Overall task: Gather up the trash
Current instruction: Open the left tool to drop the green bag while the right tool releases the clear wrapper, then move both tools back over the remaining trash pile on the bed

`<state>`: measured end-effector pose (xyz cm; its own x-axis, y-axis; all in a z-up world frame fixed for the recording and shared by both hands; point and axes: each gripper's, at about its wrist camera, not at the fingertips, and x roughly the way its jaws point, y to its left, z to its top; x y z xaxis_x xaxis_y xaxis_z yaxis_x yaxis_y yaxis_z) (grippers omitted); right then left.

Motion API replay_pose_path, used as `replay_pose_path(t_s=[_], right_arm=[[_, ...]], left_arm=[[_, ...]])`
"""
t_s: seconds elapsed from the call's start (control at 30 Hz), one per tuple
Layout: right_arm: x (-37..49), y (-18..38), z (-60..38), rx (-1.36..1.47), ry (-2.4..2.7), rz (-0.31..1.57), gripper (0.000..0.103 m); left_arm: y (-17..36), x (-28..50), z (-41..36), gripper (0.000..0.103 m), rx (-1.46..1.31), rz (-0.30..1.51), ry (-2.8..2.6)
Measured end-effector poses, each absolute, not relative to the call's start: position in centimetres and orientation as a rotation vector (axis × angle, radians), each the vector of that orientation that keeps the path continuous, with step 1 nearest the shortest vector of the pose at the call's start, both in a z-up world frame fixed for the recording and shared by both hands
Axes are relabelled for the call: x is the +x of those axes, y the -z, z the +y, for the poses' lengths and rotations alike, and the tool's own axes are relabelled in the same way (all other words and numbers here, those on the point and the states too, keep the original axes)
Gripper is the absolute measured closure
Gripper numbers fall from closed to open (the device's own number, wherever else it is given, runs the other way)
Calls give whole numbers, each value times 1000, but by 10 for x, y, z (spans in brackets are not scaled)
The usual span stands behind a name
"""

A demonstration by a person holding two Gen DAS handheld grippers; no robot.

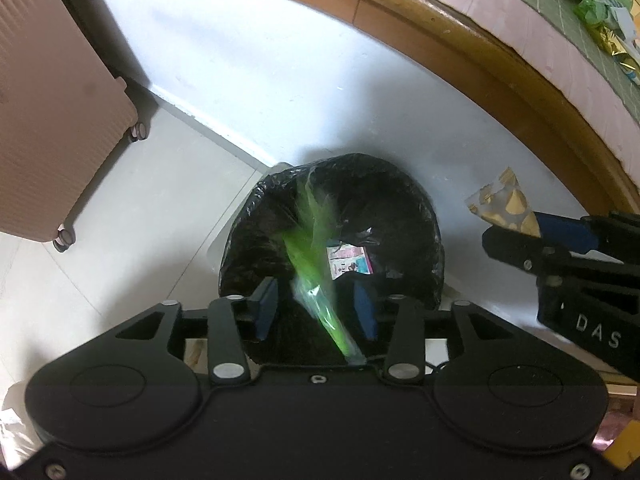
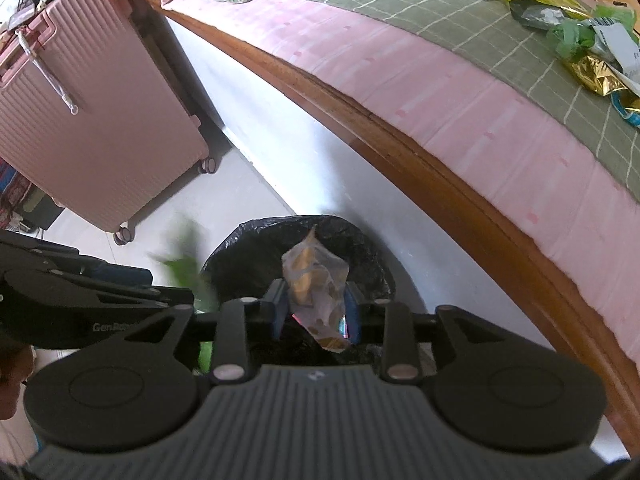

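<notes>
While motion-blurred, the green wrapper point(image 1: 316, 264) lies between the left gripper's point(image 1: 316, 308) parted fingers, above the black-lined bin point(image 1: 400, 200). Right gripper point(image 2: 316, 312) pinches a translucent gold-printed wrapper point(image 2: 316, 280).

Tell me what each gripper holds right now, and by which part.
Right gripper pinches the clear gold-printed wrapper at its middle. Left gripper is open; the blurred green wrapper between its fingers looks released above the bin.

Bin point(image 1: 332, 200): on the floor, against the side of the bed point(image 2: 460, 92).
Suitcase point(image 2: 92, 120): upright, left of the bin, well apart.
In the bin: a small wrapper point(image 1: 350, 261).
On the bed: a litter pile point(image 2: 580, 36) (far right).
</notes>
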<state>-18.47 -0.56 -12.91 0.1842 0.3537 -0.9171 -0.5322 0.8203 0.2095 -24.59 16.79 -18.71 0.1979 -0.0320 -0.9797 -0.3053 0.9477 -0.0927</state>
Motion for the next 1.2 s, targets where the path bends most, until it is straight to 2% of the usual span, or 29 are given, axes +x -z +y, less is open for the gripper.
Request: replay_pose_path(t_s=[0.17,0.5,0.67,1.2], right_arm=[[-184,129,-8,-160,-626,1241,45],[-179,120,-13,-135,-594,1234,39],[-175,98,-23,-103,-556,1195,33],[-144,1,-78,47,-295,973,26]], left_arm=[[187,-245,169,53,-290,1368,-189],[175,-242,166,41,-276,1351,-199],[151,-241,167,30,-267,1293,-198],[41,-176,156,22,-185,1046,32]])
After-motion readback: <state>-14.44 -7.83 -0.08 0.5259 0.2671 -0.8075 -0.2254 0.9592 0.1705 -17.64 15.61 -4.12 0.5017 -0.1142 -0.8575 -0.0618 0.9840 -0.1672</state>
